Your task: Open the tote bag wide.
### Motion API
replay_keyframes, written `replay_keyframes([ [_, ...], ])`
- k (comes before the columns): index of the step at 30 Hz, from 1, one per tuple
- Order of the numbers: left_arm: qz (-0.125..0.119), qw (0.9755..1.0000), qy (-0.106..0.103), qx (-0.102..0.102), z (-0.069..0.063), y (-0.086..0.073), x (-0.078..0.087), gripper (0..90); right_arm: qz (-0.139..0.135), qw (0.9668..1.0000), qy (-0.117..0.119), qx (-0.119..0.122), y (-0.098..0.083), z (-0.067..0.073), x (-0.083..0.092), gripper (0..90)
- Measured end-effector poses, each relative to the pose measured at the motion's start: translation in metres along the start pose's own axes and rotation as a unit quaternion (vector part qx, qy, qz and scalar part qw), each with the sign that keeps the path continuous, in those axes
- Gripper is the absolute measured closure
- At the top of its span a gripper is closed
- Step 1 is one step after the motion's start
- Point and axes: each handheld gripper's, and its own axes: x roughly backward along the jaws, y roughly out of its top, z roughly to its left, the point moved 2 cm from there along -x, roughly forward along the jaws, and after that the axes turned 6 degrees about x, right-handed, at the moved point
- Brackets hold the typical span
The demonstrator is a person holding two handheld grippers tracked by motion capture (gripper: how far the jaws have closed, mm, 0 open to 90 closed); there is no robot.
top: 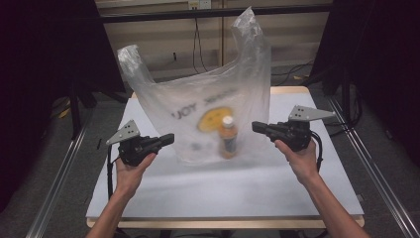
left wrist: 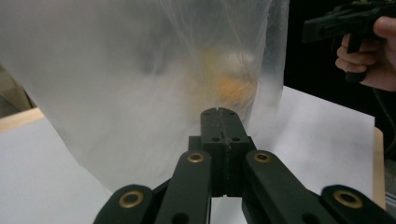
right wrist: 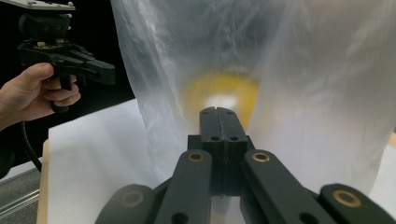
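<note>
A translucent plastic bag (top: 208,99) stands upright on the white table (top: 223,188), its two handles sticking up. Inside it stands an orange bottle (top: 228,139) with a white cap, beside a yellow print on the bag. My left gripper (top: 171,139) hovers just left of the bag, pointing at it, jaws shut with nothing between them. My right gripper (top: 255,127) hovers just right of the bag, also shut and empty. In the left gripper view the closed jaws (left wrist: 218,112) face the bag (left wrist: 130,84) and the blurred bottle (left wrist: 233,86). The right gripper view has its closed jaws (right wrist: 218,111) before the bag (right wrist: 303,93).
Black curtains (top: 44,59) hang at both sides. Cables (top: 198,44) run down the back wall behind the table. Metal rails (top: 59,178) lie along the floor left and right. The table's wooden front edge (top: 223,223) lies near the forearms.
</note>
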Motion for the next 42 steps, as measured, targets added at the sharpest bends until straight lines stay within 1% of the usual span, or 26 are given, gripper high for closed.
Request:
replay_keyframes([
  [1,0.0,1.0,0.0,0.0,0.0,0.0,0.0,90.0,0.0,1.0,0.0,0.0,0.0,0.0,0.0,90.0],
  [2,0.005,1.0,-0.001,-0.007,0.0,0.011,0.001,90.0,0.001,1.0,0.005,0.008,0.01,0.0,-0.003,90.0],
  [3,0.005,1.0,-0.001,-0.007,0.0,0.011,0.001,90.0,0.001,1.0,0.005,0.008,0.01,0.0,-0.003,90.0],
  [4,0.0,0.9999,-0.002,-0.016,0.0,0.021,0.003,90.0,0.0,0.9999,0.011,0.013,0.019,0.0,-0.006,90.0],
  [5,0.0,0.9999,-0.002,-0.016,0.0,0.021,0.003,90.0,0.0,0.9999,0.011,0.013,0.019,0.0,-0.006,90.0],
  [8,-0.008,0.9995,-0.012,-0.028,-0.001,0.038,0.003,90.0,-0.002,0.9996,0.015,0.024,0.036,0.0,-0.011,90.0],
  [9,-0.008,0.9995,-0.012,-0.028,-0.001,0.038,0.003,90.0,-0.002,0.9996,0.015,0.024,0.036,0.0,-0.011,90.0],
  [10,-0.006,0.9995,-0.015,-0.028,-0.001,0.045,0.0,90.0,-0.011,0.9995,0.021,0.021,0.043,-0.002,-0.014,90.0],
  [12,-0.007,0.9995,-0.013,-0.029,-0.002,0.048,-0.001,90.0,-0.009,0.9995,0.021,0.023,0.047,-0.003,-0.015,90.0],
  [13,-0.009,0.9994,-0.014,-0.029,-0.003,0.055,-0.003,90.0,-0.014,0.9993,0.024,0.026,0.056,-0.004,-0.017,90.0],
  [15,-0.012,0.9995,-0.013,-0.027,-0.003,0.059,-0.004,90.0,-0.014,0.9993,0.024,0.027,0.06,-0.005,-0.018,90.0],
  [16,-0.016,0.9994,-0.008,-0.029,-0.003,0.067,-0.005,90.0,-0.016,0.9991,0.024,0.033,0.07,-0.006,-0.02,90.0],
  [18,-0.019,0.9992,-0.011,-0.033,-0.004,0.071,-0.005,90.0,-0.015,0.999,0.025,0.035,0.075,-0.006,-0.022,90.0],
  [20,-0.008,0.9988,-0.007,-0.048,-0.007,0.085,-0.007,90.0,-0.005,0.9987,0.025,0.044,0.09,-0.005,-0.027,90.0],
  [22,-0.005,0.9986,-0.008,-0.051,-0.009,0.093,-0.009,90.0,-0.004,0.9986,0.024,0.048,0.098,-0.006,-0.031,90.0],
  [26,-0.008,0.9987,-0.016,-0.049,-0.011,0.102,-0.011,90.0,-0.004,0.9986,0.02,0.05,0.108,-0.008,-0.035,90.0],
  [27,-0.009,0.9984,-0.018,-0.053,-0.012,0.107,-0.013,90.0,-0.004,0.9985,0.017,0.051,0.113,-0.01,-0.037,90.0],
  [32,-0.019,0.9983,-0.024,-0.049,-0.011,0.118,-0.016,90.0,-0.005,0.9982,0.015,0.058,0.126,-0.011,-0.04,90.0],
  [33,-0.024,0.9983,-0.031,-0.044,-0.011,0.122,-0.017,90.0,-0.006,0.9981,0.016,0.06,0.13,-0.011,-0.04,90.0],
  [34,-0.02,0.9982,-0.031,-0.047,-0.01,0.13,-0.018,90.0,-0.005,0.9978,0.013,0.065,0.138,-0.01,-0.042,90.0],
  [35,-0.02,0.9982,-0.031,-0.047,-0.01,0.13,-0.018,90.0,-0.005,0.9978,0.013,0.065,0.138,-0.01,-0.042,90.0],
  [36,-0.021,0.9981,-0.025,-0.052,-0.009,0.139,-0.019,90.0,-0.003,0.9975,0.012,0.07,0.145,-0.01,-0.045,90.0],
  [38,-0.026,0.9981,-0.026,-0.05,-0.008,0.143,-0.02,90.0,-0.004,0.9975,0.014,0.069,0.148,-0.009,-0.045,90.0],
  [40,-0.037,0.9978,-0.023,-0.051,-0.006,0.155,-0.021,90.0,-0.005,0.9974,0.012,0.071,0.157,-0.01,-0.05,90.0],
  [41,-0.037,0.9978,-0.023,-0.051,-0.006,0.155,-0.021,90.0,-0.005,0.9974,0.012,0.071,0.157,-0.01,-0.05,90.0],
  [42,-0.039,0.9979,-0.019,-0.047,-0.005,0.162,-0.024,90.0,-0.003,0.9973,0.007,0.073,0.162,-0.012,-0.054,90.0],
])
